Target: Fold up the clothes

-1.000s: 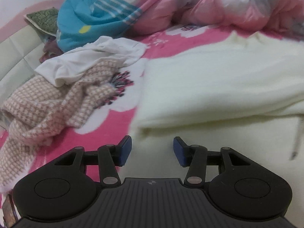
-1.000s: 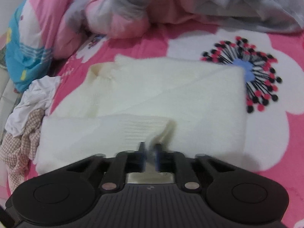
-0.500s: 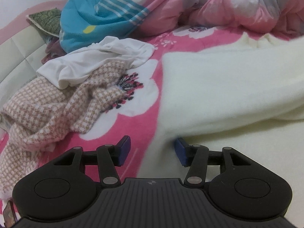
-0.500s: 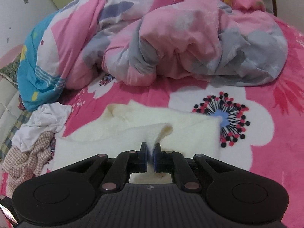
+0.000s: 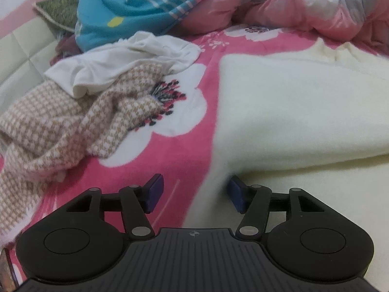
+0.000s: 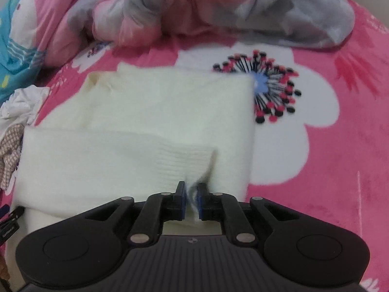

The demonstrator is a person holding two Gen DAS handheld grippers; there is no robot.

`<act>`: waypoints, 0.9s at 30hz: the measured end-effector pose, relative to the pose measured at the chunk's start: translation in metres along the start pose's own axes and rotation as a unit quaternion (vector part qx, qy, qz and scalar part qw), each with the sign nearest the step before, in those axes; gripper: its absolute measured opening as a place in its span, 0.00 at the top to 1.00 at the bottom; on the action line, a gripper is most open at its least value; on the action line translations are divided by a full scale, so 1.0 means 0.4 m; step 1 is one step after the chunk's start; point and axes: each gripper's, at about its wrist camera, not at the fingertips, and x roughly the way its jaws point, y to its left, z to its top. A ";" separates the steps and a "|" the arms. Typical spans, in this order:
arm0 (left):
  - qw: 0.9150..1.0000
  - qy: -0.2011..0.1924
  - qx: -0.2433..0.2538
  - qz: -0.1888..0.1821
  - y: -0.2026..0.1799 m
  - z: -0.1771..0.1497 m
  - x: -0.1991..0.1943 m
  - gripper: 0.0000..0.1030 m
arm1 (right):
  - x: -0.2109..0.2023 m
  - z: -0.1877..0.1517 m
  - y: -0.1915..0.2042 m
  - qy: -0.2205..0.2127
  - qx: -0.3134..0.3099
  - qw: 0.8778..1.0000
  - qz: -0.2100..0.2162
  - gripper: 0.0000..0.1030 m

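The cream sweater point(image 6: 150, 121) lies spread on the pink flowered bedspread point(image 6: 316, 146), its far body flat and a ribbed sleeve or hem band folded across the near part. The right gripper point(image 6: 192, 200) is clamped on a pinch of that ribbed edge, the cloth bunched between its blue pads. Half a second ago the right wrist view sat higher, with the quilt filling the frame and the pinched cloth lifted; now the view looks down close on the sweater and the folded band rests on the body, which suggests the held edge has been carried over and lowered. The left gripper point(image 5: 194, 192) stands with its jaws apart and nothing between them, low at the sweater's left edge; over the last second that edge has slid rightward in its view, from between the pads to against the right one. A checked garment point(image 5: 60, 131) and a white garment point(image 5: 121, 65) lie heaped well to the left, beside a pink quilt point(image 5: 304, 4). In judgement, one fold of the sweater is being laid; whether further folds remain cannot be settled here.
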 end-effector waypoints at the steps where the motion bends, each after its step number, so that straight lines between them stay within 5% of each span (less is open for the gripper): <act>1: 1.000 0.007 -0.005 -0.007 0.018 -0.004 -0.011 0.44 | -0.019 0.003 0.008 -0.008 -0.010 1.000 -0.006 0.87; 5: 0.998 0.007 -0.054 -0.040 0.112 -0.018 -0.099 0.44 | -0.099 0.002 0.033 -0.059 -0.052 0.996 -0.037 0.87; 8: 0.993 -0.026 -0.104 -0.059 0.151 0.004 -0.144 0.44 | -0.129 0.008 0.079 -0.092 -0.095 0.991 -0.016 0.87; 13: 0.992 -0.023 -0.108 -0.058 0.100 0.016 -0.023 0.44 | -0.062 0.023 0.205 -0.110 -0.162 0.979 0.051 0.87; 16: 0.992 -0.020 -0.108 -0.057 0.067 0.022 0.055 0.43 | 0.012 0.009 0.221 -0.100 -0.148 0.982 0.065 0.87; 19: 0.990 -0.035 -0.123 -0.060 0.073 0.002 0.093 0.24 | 0.092 -0.015 0.186 -0.073 -0.140 0.987 0.019 0.89; 24: 0.987 -0.038 -0.136 -0.079 0.109 -0.006 0.084 0.23 | 0.082 -0.008 0.142 -0.082 -0.097 0.990 0.054 0.88; 27: 0.985 -0.039 -0.144 -0.091 0.130 -0.011 0.078 0.23 | 0.045 0.010 0.153 -0.103 -0.093 0.990 0.036 0.88</act>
